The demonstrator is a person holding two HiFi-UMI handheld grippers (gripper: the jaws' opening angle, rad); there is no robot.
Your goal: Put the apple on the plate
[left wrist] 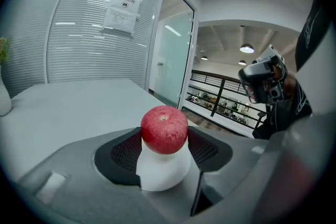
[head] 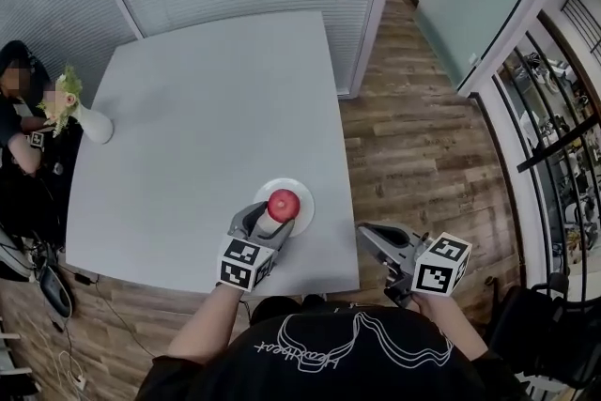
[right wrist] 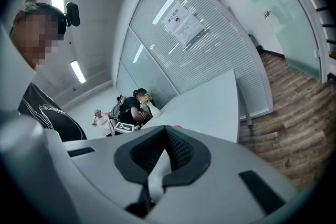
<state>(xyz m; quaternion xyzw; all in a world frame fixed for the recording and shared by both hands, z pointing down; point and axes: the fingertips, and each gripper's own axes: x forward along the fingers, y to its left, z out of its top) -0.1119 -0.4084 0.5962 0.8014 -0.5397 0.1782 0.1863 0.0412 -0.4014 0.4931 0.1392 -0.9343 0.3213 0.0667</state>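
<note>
**Apple over the plate, release to come**

The left hand-held gripper (head: 268,223) stands wide, its pads against both flanks of the red apple (head: 284,202), which sits over the middle of the white plate (head: 305,207). The right hand-held gripper (head: 374,239) hangs well to the right of the plate, off the edge of the surface (head: 207,108). Its jaws are drawn almost together, with nothing between them.

To do this step well, the apple's base should probably be settled on the plate before the pads part. The jaws should then open evenly and back straight away from the plate (a round fruit rolls at the least sideways nudge). A light plate may also slide if a jaw catches its rim.

The head view places the apple squarely over the plate, but looking steeply down it cannot show whether the fruit has touched. The left gripper view shows the pads meeting the apple's sides and the plate's white (left wrist: 163,170) directly beneath. It does not show the plate's full rim. Only the right gripper view shows that gripper's narrow, empty jaws.
</note>
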